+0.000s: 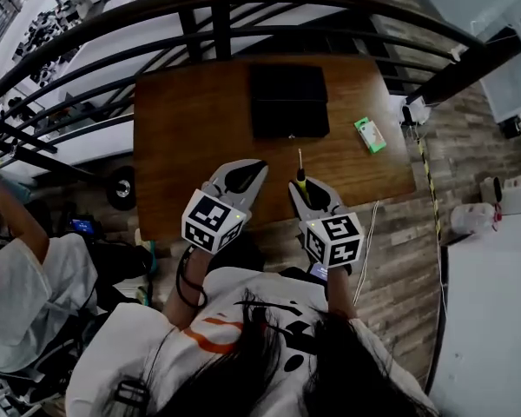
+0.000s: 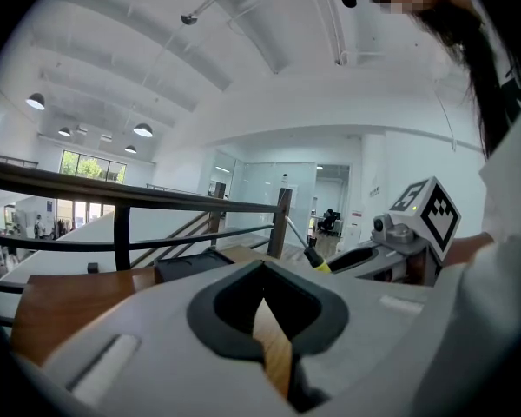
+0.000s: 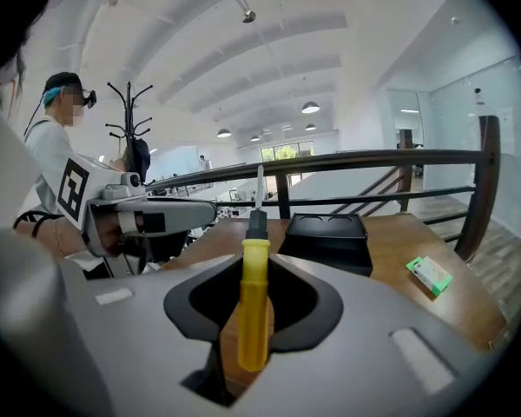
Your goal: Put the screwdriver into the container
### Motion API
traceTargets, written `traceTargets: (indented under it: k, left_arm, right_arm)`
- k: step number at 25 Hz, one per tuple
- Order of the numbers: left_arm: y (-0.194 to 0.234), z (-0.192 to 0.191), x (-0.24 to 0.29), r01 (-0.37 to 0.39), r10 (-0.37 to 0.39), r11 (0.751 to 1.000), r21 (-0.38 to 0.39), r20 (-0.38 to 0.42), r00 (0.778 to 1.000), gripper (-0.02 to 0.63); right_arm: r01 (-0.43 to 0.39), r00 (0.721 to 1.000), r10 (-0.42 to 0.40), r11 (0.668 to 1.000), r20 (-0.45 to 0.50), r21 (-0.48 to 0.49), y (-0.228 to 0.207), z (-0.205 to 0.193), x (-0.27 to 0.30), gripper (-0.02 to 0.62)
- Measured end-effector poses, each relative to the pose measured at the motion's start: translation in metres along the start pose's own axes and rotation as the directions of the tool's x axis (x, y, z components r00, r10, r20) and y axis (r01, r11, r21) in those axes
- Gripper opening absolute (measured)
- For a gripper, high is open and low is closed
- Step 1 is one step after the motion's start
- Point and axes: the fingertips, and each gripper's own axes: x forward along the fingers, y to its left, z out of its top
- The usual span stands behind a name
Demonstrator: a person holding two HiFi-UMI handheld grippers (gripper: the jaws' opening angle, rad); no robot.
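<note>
Right hand-held gripper (image 1: 310, 195) clamps the screwdriver (image 3: 254, 298), tip toward the container (image 1: 288, 101), bare tabletop (image 1: 191, 133) between. Left hand-held gripper (image 1: 241, 177) is closed, empty. Green box (image 1: 370, 135) lies right of container.

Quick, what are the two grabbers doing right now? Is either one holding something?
Left gripper: closed, nothing in it.
Right gripper: closed on the screwdriver.

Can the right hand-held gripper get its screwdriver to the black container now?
Probably yes: the right hand-held gripper, shut on the yellow-handled screwdriver, faces the black rectangular container across bare wooden table; nothing lies between.
</note>
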Motion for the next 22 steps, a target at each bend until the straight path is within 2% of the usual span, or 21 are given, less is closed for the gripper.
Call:
traceTargets:
  k: [7, 12, 18, 22]
  left_arm:
    - [0.018, -0.005, 0.008, 0.004, -0.004, 1.000, -0.015, 0.000, 1.000, 0.000]
    - [0.033, -0.008, 0.017, -0.019, 0.019, 1.000, -0.024, -0.002, 1.000, 0.000]
    - [0.036, -0.002, 0.033, -0.100, 0.100, 0.994, -0.044, 0.003, 0.995, 0.000]
    - [0.037, 0.004, 0.042, -0.180, 0.182, 0.981, -0.065, 0.015, 0.983, 0.000]
  right_arm:
    - [0.014, 1.000, -0.015, 1.000, -0.015, -0.013, -0.010, 0.004, 0.016, 0.106]
    - [0.005, 1.000, -0.006, 0.999, -0.024, -0.035, -0.028, 0.012, 0.033, 0.106]
    - [-0.052, 0.998, 0.048, 0.994, -0.043, -0.091, -0.062, 0.028, 0.043, 0.106]
    - [-0.116, 0.991, 0.102, 0.978, -0.087, -0.174, -0.083, 0.031, 0.055, 0.106]
